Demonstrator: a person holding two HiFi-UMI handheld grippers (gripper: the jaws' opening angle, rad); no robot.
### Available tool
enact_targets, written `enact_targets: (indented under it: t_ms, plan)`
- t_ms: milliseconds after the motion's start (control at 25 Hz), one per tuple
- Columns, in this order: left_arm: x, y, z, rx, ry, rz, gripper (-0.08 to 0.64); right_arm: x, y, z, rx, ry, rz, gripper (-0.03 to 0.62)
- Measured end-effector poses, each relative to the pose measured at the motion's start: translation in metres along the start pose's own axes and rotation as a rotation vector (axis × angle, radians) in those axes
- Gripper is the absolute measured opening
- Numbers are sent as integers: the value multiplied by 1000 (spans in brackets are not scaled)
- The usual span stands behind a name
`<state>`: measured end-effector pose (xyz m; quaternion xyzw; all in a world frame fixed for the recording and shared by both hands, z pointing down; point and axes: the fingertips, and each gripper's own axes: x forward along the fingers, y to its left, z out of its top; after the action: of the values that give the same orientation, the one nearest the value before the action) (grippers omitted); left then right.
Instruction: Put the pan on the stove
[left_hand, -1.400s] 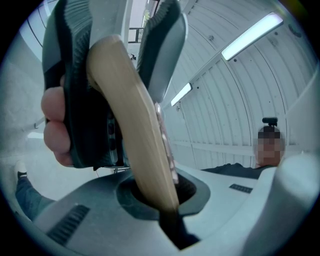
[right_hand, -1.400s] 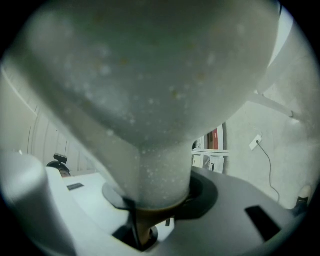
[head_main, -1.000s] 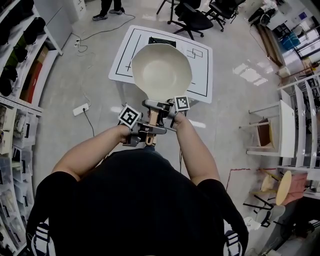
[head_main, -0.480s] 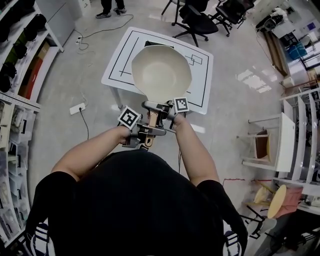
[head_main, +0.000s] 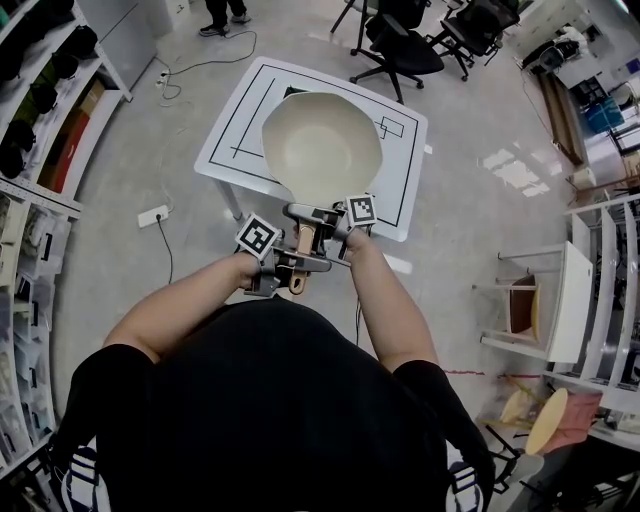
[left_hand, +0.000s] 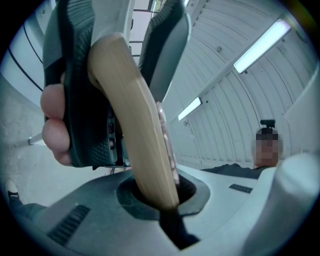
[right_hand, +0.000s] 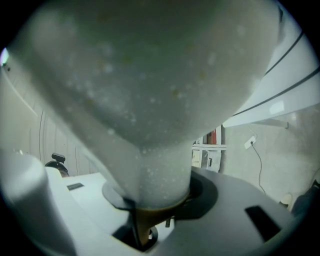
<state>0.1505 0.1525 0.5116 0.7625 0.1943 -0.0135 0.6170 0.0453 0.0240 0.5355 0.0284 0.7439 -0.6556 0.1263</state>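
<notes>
- Firstly, the head view: a person holds a cream pan (head_main: 322, 148) in the air with 2 grippers, its bowl above a white desk (head_main: 240, 120) marked with black lines. The left gripper (head_main: 293, 268) clamps the near end of the wooden handle (head_main: 304, 240). The right gripper (head_main: 312, 214) clamps the handle just beside the bowl. Office chairs (head_main: 400, 45) stand beyond the desk, and shelves (head_main: 40, 90) line the left side.
- Next, the left gripper view: its jaws are closed tight on the handle's end, which rises tilted from between them. Further up the handle sits the other gripper, with fingers (left_hand: 52, 127) of the person's hand wrapped round it. Strip lights (left_hand: 262, 45) run across the ceiling behind.
- Lastly, the right gripper view: its jaws grip the neck of the handle, where the wood meets the pan's speckled grey underside, which fills most of the picture. The desk's edge shows at the upper right, with the floor (right_hand: 295, 150) below it.
</notes>
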Motion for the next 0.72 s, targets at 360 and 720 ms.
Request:
enact_targets:
  t_ms: [360, 720]
  plan:
    - [15, 10, 16, -12, -16, 8, 25, -17, 1, 13, 11, 11, 9, 167]
    - [9, 12, 46, 3, -20, -8, 23, -14, 0, 43, 3, 20, 5, 167]
